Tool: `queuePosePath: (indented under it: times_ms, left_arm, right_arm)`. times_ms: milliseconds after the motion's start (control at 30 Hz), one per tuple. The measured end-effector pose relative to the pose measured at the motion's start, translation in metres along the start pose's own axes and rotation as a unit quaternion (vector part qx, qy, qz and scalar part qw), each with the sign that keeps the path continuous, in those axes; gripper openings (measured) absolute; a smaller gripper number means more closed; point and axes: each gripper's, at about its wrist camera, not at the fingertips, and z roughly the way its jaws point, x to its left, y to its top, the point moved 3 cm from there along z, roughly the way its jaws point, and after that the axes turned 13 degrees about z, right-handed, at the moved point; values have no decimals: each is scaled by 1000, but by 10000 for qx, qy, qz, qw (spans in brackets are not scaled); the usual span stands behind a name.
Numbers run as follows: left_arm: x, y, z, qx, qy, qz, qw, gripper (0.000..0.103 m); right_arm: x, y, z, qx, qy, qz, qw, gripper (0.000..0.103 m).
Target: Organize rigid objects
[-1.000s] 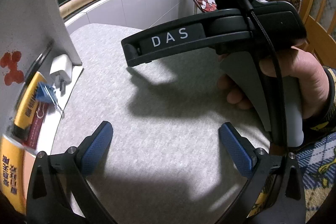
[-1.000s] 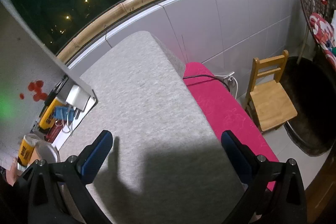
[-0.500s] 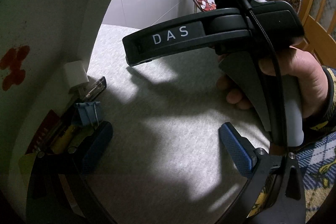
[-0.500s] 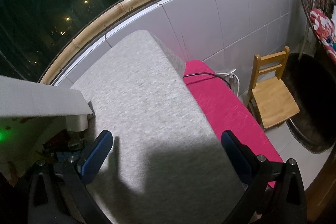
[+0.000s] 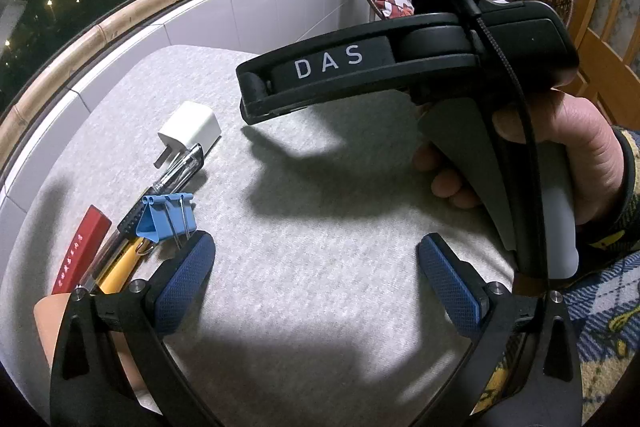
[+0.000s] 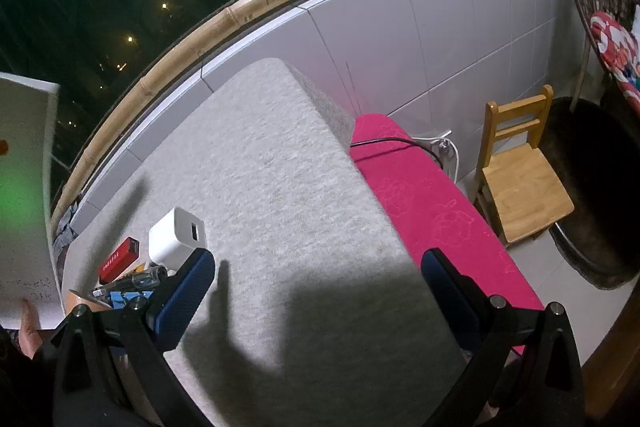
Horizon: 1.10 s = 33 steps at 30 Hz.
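A small heap lies at the left of the grey table (image 5: 320, 219): a white charger plug (image 5: 191, 129), a clear pen (image 5: 168, 179), a blue binder clip (image 5: 166, 219), a yellow pen (image 5: 120, 267) and a red flat bar (image 5: 80, 251). My left gripper (image 5: 316, 283) is open and empty, its left finger just right of the clip. My right gripper (image 6: 316, 299) is open and empty above the table; its body shows in the left wrist view (image 5: 400, 67). The right wrist view shows the charger (image 6: 176, 239) and red bar (image 6: 119, 261) by its left finger.
A white board (image 6: 24, 203) is held up at the far left. A pink cushion (image 6: 420, 203) lies right of the table, a small wooden chair (image 6: 520, 183) beyond it. A tiled wall (image 6: 400, 39) with a bamboo rail bounds the far side.
The white board that covered the heap on the left has lifted away, and the objects now lie bare on the grey table. Both grippers stay open and about in place.
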Motion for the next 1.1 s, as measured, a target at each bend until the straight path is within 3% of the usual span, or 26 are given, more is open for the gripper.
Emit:
queuePosePath:
  times_ms: [1100]
  left_arm:
    - [0,0,0,0,-1,2,10000,103]
  right_arm:
    - [0,-1,5,54,44,47,10000,103]
